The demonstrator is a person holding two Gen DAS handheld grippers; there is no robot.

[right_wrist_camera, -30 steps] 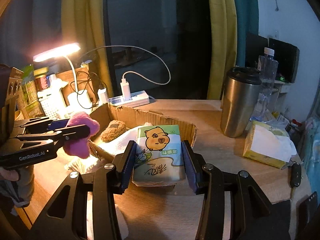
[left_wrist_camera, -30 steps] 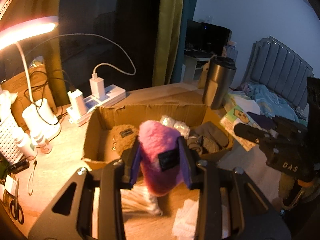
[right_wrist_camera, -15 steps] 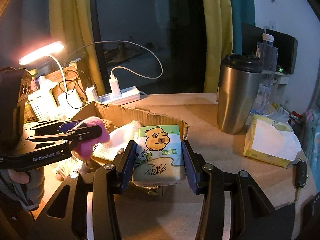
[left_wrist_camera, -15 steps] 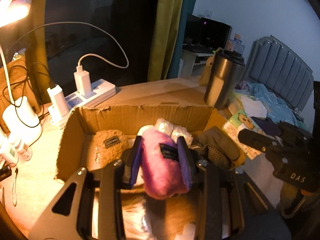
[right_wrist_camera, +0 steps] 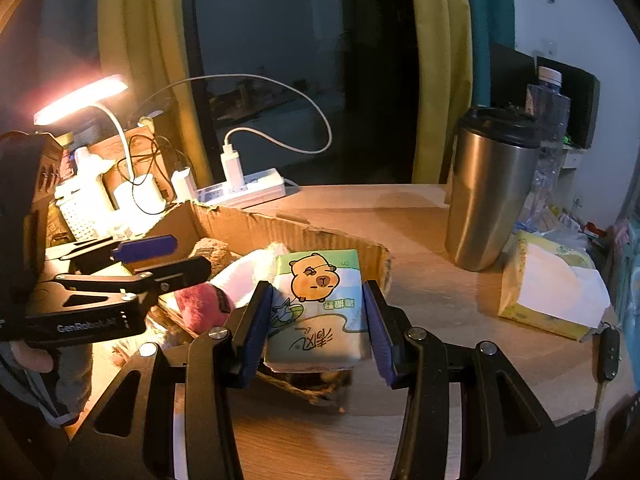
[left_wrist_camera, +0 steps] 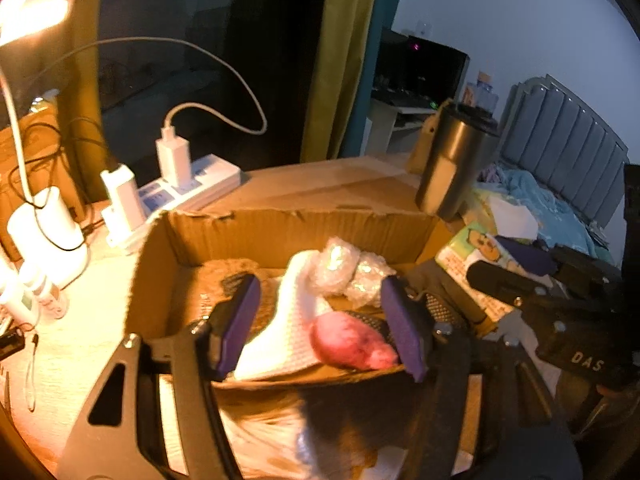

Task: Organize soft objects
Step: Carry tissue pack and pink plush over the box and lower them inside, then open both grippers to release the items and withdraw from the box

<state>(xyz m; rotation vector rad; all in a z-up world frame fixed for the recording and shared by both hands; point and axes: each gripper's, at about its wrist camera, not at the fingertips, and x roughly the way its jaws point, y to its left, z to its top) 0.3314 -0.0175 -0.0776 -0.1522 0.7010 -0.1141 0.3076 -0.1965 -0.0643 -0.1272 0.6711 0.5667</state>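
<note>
A shallow cardboard box (left_wrist_camera: 280, 228) (right_wrist_camera: 256, 228) sits on the wooden table. My left gripper (left_wrist_camera: 320, 320) (right_wrist_camera: 160, 256) is open over the box. The pink plush toy (left_wrist_camera: 350, 342) (right_wrist_camera: 202, 306) lies loose in the box, on a white waffle cloth (left_wrist_camera: 288, 336), near the right finger. A brown fuzzy item (right_wrist_camera: 212, 250) and a bubble-wrap bundle (left_wrist_camera: 344, 270) also lie in the box. My right gripper (right_wrist_camera: 316, 328) is shut on a tissue pack with a capybara picture (right_wrist_camera: 318, 304), held at the box's near right corner.
A steel tumbler (right_wrist_camera: 490, 188) stands right of the box. An open tissue pack (right_wrist_camera: 548, 288) and a car key (right_wrist_camera: 608, 354) lie at the far right. A power strip with chargers (right_wrist_camera: 244, 190), a lit desk lamp (right_wrist_camera: 80, 98) and white bottles (left_wrist_camera: 24, 292) stand behind and left.
My left gripper carried the pink plush over the box, then opened and let it drop onto the white cloth. The right gripper kept hold of the tissue pack and moved slightly closer to the box.
</note>
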